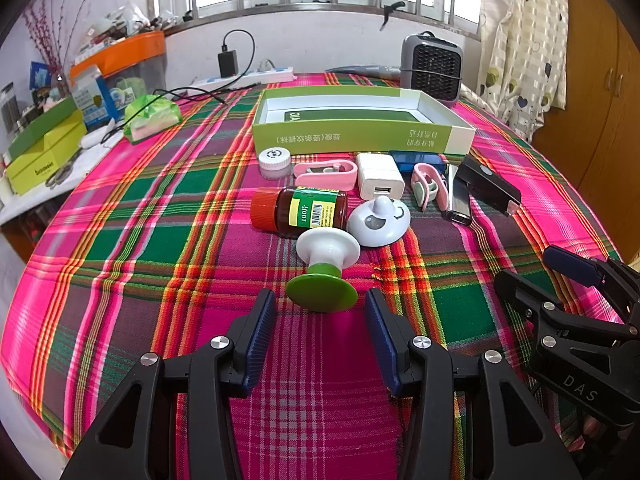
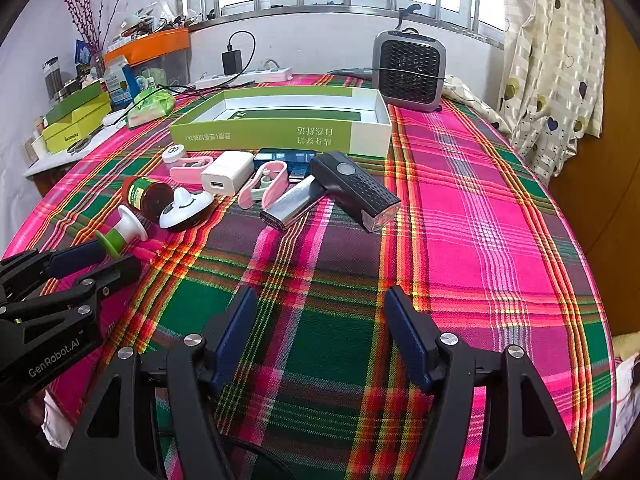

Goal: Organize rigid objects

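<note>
The left gripper (image 1: 320, 300) gapes wide, empty, around the green-and-white plastic knob's (image 1: 325, 268) green base. The right gripper (image 2: 320, 300) gapes empty above the plaid tabletop (image 2: 460, 208); only its view shows the black torch's (image 2: 354, 188) lens.

Right gripper (image 2: 318, 300) hangs wide open over bare plaid cloth (image 2: 460, 208), with the black flashlight (image 2: 354, 188) lying just ahead.

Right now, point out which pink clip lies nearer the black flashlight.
The pink clip beside the silver lighter; the other pink clip lies beyond the white charger.
</note>
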